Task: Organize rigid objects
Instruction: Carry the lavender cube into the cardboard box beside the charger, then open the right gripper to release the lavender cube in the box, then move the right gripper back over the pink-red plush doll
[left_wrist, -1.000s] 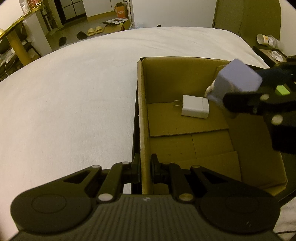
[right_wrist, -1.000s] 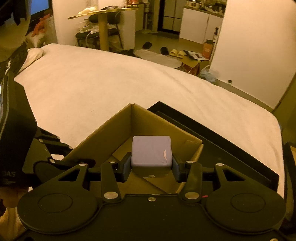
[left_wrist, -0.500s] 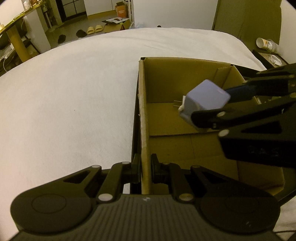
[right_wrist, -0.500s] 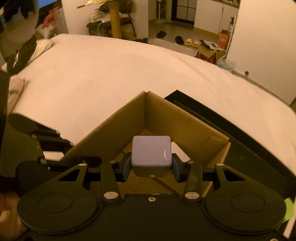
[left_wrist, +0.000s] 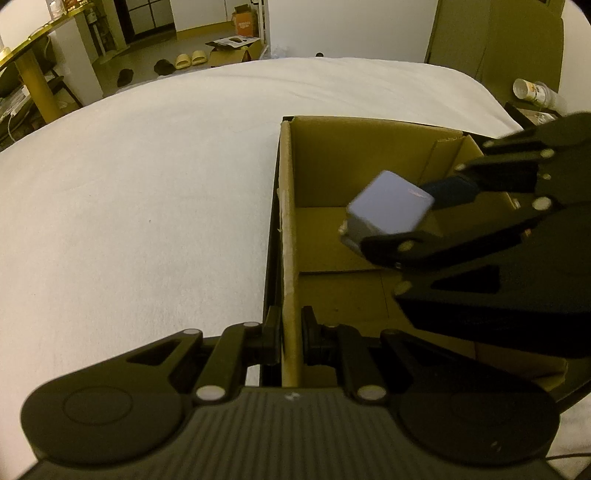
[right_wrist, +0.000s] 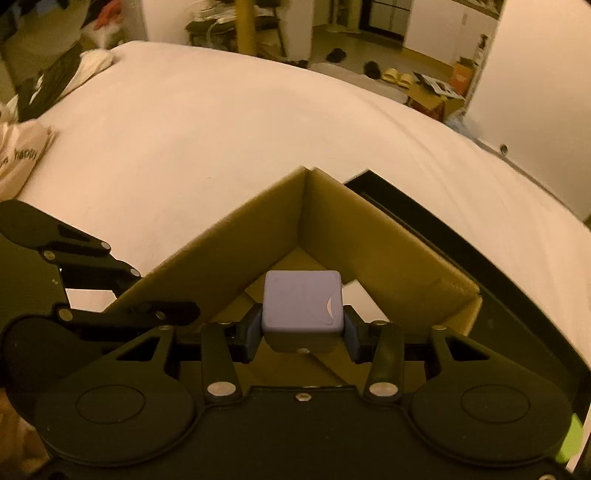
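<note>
Carrying a lilac block (right_wrist: 301, 301) into the cardboard box (left_wrist: 325, 166) was judged to be the step in hand. The block was pinched on its left and right sides by the right gripper (right_wrist: 300, 332), whose pads were pressed against it, and it was held in the air above the box floor, over the far half of the box and toward its right side in the left wrist view. The near left wall of the box was clamped by the left gripper (left_wrist: 291, 338), its jaws closed on the cardboard, one inside and one outside, so the box was steadied on the white bedcover (left_wrist: 147, 184). For the next move, a lowering of the block until it was close to the floor would be called for, then a spreading of the jaws and a lift clear of the walls. Something pale was glimpsed just behind the block (left_wrist: 389, 212); what it was could not be told, so a spot beside it would be safer.
</note>
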